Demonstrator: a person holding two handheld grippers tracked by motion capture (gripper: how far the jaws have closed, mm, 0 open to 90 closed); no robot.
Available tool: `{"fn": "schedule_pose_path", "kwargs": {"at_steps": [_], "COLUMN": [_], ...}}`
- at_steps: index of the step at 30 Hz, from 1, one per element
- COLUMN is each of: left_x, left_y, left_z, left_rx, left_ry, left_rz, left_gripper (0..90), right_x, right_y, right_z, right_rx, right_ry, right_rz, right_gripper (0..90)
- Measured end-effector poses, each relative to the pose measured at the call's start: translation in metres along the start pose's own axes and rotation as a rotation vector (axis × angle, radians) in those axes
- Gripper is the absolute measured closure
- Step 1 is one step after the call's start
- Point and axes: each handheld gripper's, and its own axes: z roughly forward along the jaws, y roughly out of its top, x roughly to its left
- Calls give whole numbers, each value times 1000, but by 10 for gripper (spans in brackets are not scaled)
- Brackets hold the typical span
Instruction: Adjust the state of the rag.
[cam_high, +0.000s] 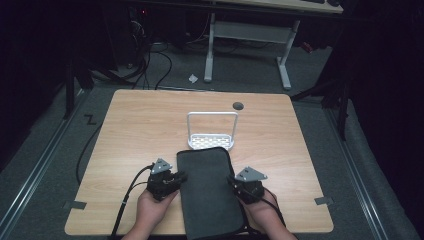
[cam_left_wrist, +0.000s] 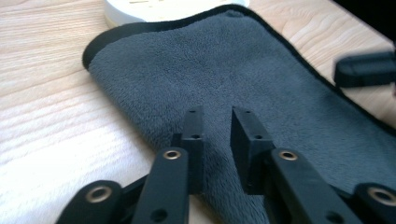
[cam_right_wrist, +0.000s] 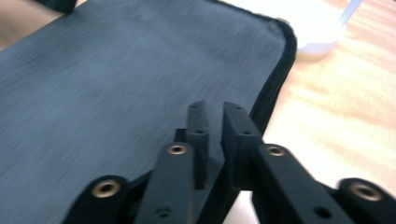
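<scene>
Both hands hold black grippers at the soft dark grey cloth (cam_high: 210, 192): left gripper (cam_high: 181, 176) and right gripper (cam_high: 231, 181) jaws narrow, pinching its side edges.

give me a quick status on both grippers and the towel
Left gripper and right gripper at opposite long edges of grey towel, fingers nearly closed. Towel's far end overlaps white rack.

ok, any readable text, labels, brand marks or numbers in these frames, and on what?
None readable.
Dark grey fleece towel: no tag or print.
White perforated rack with a wire handle: no marking.
Light wooden table: no label.
Black jaws of the left gripper and right gripper: no lettering.
</scene>
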Motion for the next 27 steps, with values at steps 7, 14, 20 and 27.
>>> {"fn": "schedule_pose_path", "kwargs": {"at_steps": [7,14,20,27], "left_x": [1,2,3,1], "left_y": [1,-3,-5,-8], "left_z": [11,14,13,10], "left_rx": [40,82,76,80], "left_ry": [10,26,24,8], "left_rz": [26,58,56,60], "left_gripper": [817,822,825,825], "right_x": [-16,-17,-15,-9], "right_y": [22,21,13,4], "right_z": [37,49,43,33], "right_rx": [55,92,75,61], "right_ry": [1,-12,-7,0], "right_rz": [18,-9,-12,-24], "right_gripper": [900,900,900,892]}}
